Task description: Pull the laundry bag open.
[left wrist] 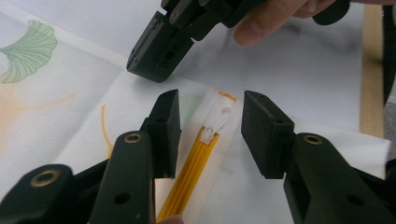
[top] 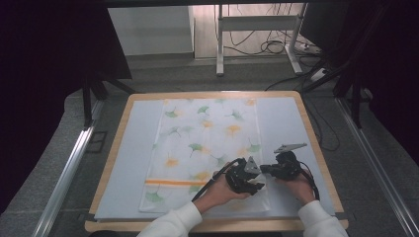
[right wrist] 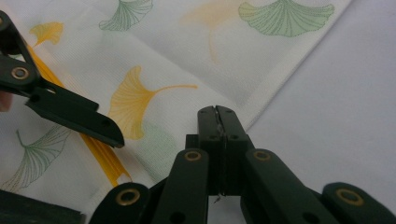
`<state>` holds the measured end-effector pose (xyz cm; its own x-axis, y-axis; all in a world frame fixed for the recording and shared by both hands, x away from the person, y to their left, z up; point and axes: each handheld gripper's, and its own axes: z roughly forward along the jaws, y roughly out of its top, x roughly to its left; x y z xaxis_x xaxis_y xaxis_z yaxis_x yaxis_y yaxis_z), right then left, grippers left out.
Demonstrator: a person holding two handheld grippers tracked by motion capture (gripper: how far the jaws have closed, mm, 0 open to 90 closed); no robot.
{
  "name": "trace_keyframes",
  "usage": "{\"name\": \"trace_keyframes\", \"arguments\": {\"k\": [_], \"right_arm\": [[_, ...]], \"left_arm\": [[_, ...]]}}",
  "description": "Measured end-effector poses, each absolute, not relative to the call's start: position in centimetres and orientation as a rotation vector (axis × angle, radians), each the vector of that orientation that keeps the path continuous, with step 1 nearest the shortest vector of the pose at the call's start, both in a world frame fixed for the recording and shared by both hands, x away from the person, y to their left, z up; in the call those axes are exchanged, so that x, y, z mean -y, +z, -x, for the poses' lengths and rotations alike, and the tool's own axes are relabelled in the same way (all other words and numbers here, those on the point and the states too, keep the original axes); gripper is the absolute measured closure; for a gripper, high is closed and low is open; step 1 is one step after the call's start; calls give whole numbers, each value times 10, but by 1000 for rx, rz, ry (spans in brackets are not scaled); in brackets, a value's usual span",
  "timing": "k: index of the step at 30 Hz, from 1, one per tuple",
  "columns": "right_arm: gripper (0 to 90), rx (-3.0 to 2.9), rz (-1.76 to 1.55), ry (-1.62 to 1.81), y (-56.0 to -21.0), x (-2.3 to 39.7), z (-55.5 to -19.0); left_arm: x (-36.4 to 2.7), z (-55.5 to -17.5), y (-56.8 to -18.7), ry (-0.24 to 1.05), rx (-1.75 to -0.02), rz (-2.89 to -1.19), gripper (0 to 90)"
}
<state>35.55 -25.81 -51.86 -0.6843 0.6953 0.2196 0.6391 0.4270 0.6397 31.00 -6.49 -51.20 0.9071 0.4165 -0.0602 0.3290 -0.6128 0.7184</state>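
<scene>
Right now the biggest thing before me is the wooden-edged table (top: 112,148), topped with a pale grey-blue mat (top: 129,158). Spread flat on that mat lies a white cloth cover (top: 207,143) printed with green and yellow ginkgo leaves, long side running away from the person, a yellow-orange zipper band (top: 170,182) crossing it near the close end. Two white-sleeved forearms come in from the near edge, both hands meeting at the cover's near right corner. The left gripper (top: 247,183) sits over the cloth at the end of that band; in the left gripper view its jaws stand apart, one black pad on each side of the zipper's white pull tab (left wrist: 215,120), the yellow teeth (left wrist: 189,179) running down between them, and neither pad presses on anything that I can see. The right gripper (top: 267,169) sits just beside it, toward the table's right side, tips at the cover's right edge; in the right gripper view its two jaws are pressed together, and a thin sliver shows in the seam between them, though I cannot tell whether that is the cover's hem. A fingertip (left wrist: 254,31) of the right hand shows above that gripper in the left gripper view.
</scene>
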Motion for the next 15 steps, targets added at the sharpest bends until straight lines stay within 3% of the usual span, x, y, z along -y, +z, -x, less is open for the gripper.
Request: {"name": "trace_keyframes", "arguments": {"k": [15], "right_arm": [[893, -2578, -1232, 1112, -519, 260, -356]], "left_arm": [[77, -318, -519, 143, -493, -2339, 630]]}}
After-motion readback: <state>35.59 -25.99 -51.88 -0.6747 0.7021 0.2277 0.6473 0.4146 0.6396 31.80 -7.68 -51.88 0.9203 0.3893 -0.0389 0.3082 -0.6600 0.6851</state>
